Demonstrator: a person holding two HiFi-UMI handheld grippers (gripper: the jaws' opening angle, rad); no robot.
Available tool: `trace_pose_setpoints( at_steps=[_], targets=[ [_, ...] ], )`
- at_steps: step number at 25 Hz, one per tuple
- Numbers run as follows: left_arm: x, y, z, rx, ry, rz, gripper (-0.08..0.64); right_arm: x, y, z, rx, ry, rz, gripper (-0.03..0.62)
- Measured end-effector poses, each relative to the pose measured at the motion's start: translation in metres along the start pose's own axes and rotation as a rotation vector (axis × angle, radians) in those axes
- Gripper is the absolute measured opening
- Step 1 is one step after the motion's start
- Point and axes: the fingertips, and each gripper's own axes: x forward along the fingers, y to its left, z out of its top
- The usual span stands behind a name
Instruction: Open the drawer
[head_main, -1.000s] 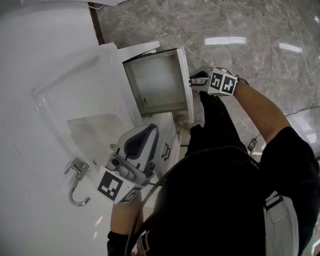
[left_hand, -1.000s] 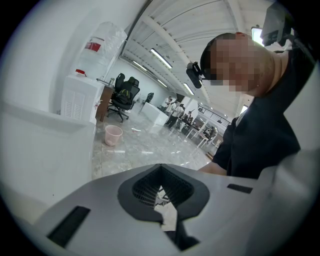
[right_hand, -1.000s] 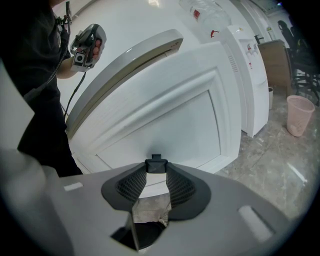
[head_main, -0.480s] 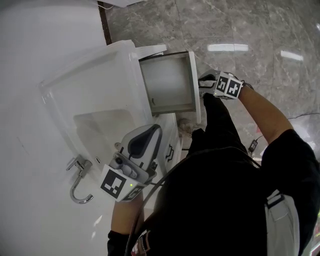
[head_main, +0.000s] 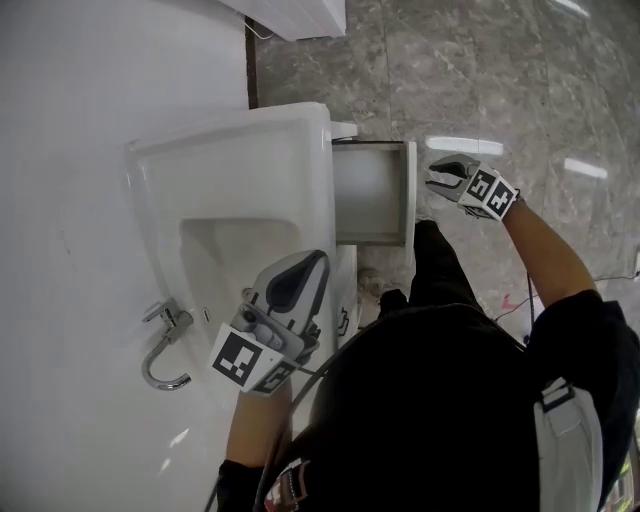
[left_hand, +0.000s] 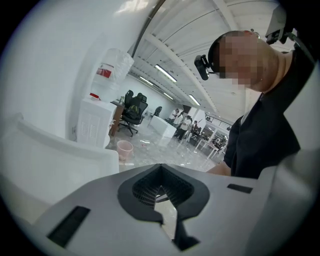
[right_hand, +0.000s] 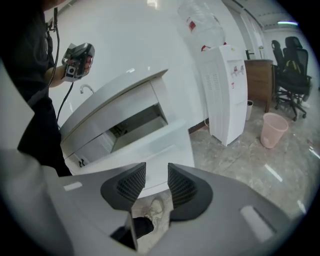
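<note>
right gripper (head_main: 437, 172): just off open drawer (head_main: 372, 200) front, my jaws just opening, nothing between | left gripper (head_main: 311, 259): above sink (head_main: 230, 140), jaws closed, empty

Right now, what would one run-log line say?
drawer open | right gripper jaws just opening, empty, off drawer | left gripper shut, empty, over sink
</note>
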Motion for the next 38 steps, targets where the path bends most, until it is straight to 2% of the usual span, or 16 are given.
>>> trace_pose_setpoints(
  at_steps=[4, 9, 12, 18, 22, 28, 38],
  targets=[
    [-0.026, 0.004, 0.027, -0.008, -0.063, 0.066, 0.000, -0.033, -0.010, 0.062, -0.009, -0.058, -0.036, 0.109],
    [-0.061, 0.012, 0.062, -0.023, -0.192, 0.171, 0.000, -0.059, -0.019, 0.163, -0.154, -0.126, -0.047, 0.031],
    [-0.089, 0.015, 0.079, -0.031, -0.259, 0.233, 0.000, -0.066, -0.006, 0.223, -0.234, -0.157, -0.029, 0.001],
    [-0.161, 0.022, 0.100, -0.021, -0.386, 0.372, 0.000, -0.066, 0.040, 0.330, -0.334, -0.200, 0.025, 0.000],
    [-0.222, 0.021, 0.101, -0.020, -0.475, 0.476, 0.000, -0.061, 0.089, 0.389, -0.399, -0.244, 0.071, 0.002],
    [-0.326, -0.002, 0.083, -0.020, -0.564, 0.622, 0.000, -0.050, 0.182, 0.448, -0.469, -0.266, 0.128, 0.000],
    [-0.502, -0.061, 0.006, -0.061, -0.685, 0.877, 0.000, -0.015, 0.379, 0.507, -0.616, -0.278, 0.269, 0.000]
  ],
)
